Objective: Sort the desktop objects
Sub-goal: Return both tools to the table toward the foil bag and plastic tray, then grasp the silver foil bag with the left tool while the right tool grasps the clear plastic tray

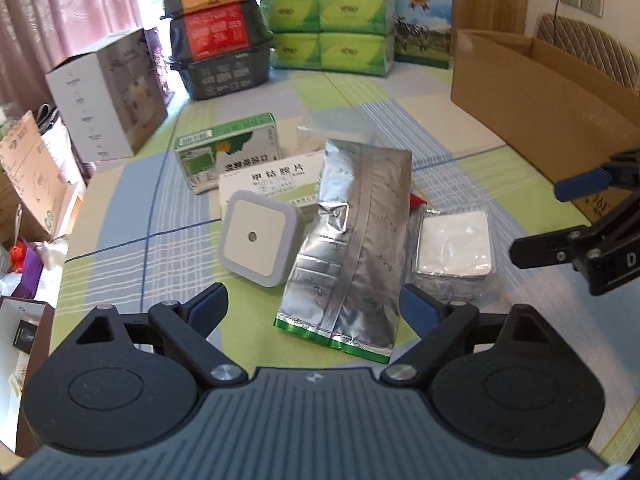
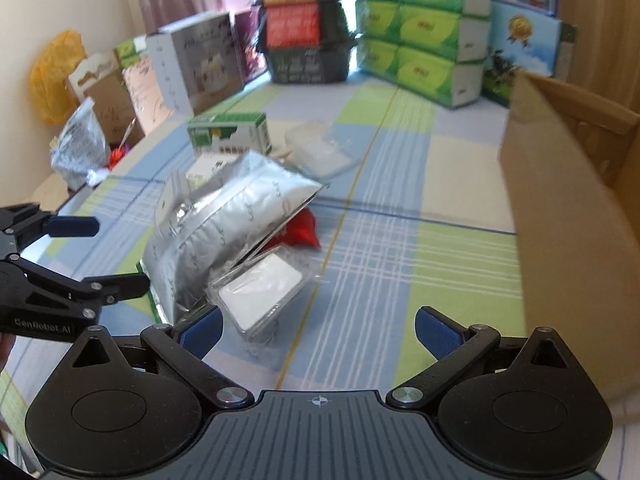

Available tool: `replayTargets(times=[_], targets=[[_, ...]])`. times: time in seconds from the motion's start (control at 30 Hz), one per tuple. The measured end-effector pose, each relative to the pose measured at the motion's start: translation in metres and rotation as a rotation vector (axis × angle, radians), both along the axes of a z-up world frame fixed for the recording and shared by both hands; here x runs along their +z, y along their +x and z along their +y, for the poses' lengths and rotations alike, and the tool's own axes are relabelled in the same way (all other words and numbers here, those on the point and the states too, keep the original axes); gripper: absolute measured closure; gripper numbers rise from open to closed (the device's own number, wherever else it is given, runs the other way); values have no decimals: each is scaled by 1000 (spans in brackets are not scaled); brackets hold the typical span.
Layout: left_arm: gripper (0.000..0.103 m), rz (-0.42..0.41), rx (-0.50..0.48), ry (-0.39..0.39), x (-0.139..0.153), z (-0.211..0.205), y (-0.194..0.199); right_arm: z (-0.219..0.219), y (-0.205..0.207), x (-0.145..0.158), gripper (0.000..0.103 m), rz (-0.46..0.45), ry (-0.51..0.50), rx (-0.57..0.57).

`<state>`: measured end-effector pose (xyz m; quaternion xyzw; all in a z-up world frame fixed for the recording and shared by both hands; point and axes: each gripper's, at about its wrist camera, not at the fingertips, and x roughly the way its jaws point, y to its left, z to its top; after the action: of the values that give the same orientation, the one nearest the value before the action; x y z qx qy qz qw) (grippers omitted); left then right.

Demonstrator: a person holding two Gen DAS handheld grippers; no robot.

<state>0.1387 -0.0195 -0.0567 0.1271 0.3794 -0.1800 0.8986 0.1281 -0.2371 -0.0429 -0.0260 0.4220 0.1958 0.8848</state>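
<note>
boxes of medicine (image 1: 228, 150) lie at the left of the pile on the checked tablecloth (image 1: 120, 236), then a square night light (image 1: 260, 236), a silver foil pouch (image 1: 352, 240) and a wrapped white pack (image 1: 454, 244). left gripper (image 1: 314, 308) gapes wide before the pouch, holding nothing. right gripper (image 2: 318, 330) likewise spread, empty, beside the cardboard box (image 2: 568, 208).
</note>
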Motion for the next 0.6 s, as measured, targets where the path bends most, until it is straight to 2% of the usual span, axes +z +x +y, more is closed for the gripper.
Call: replayTargets(times=[0.27, 0.37, 0.47, 0.6], targets=[[30, 43, -44, -25, -14, -3, 16, 15, 28, -21, 4, 73, 40, 33], [36, 65, -72, -34, -21, -6, 20, 17, 35, -26, 14, 106, 65, 33], [34, 67, -74, -38, -24, -7, 22, 14, 40, -28, 21, 138, 111, 20], [34, 70, -66, -49, -24, -7, 24, 14, 38, -23, 58, 137, 132, 24]])
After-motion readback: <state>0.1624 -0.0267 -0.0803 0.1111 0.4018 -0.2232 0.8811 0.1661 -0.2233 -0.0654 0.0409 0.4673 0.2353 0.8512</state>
